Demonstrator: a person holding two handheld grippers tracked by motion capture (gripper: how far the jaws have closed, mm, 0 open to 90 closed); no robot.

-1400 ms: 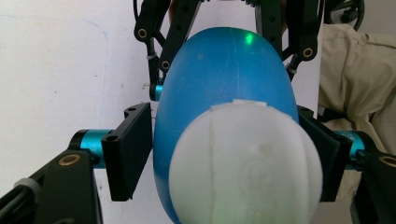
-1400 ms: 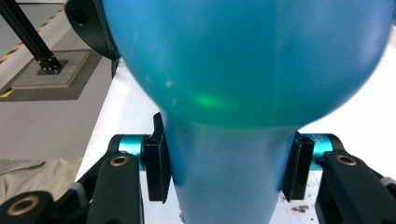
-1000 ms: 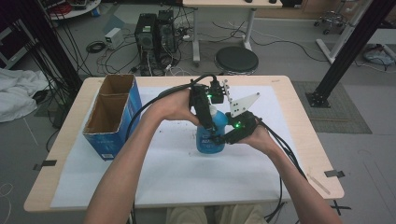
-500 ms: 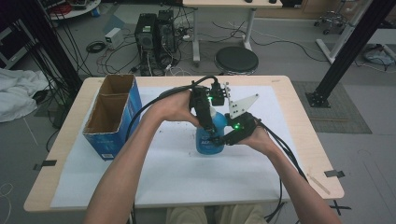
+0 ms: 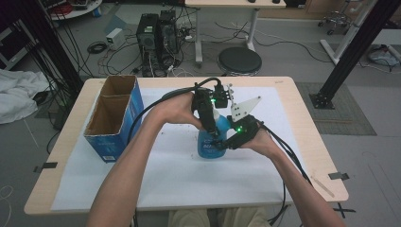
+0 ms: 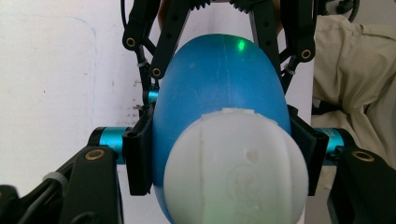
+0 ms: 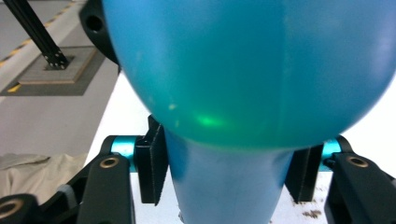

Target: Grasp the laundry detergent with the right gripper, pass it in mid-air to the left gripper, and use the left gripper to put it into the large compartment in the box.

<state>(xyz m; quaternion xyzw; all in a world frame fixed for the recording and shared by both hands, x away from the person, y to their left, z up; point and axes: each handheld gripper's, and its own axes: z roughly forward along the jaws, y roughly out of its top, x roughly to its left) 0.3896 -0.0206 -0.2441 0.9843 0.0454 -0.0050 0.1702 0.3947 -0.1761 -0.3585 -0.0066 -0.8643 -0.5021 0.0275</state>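
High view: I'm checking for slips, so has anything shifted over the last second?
Nothing has visibly changed. The left tool and right tool stay clamped on the upright blue plastic bottle with the white cap, which stands on the same spot of the white sheet; the blue-sided cardboard box is unmoved.
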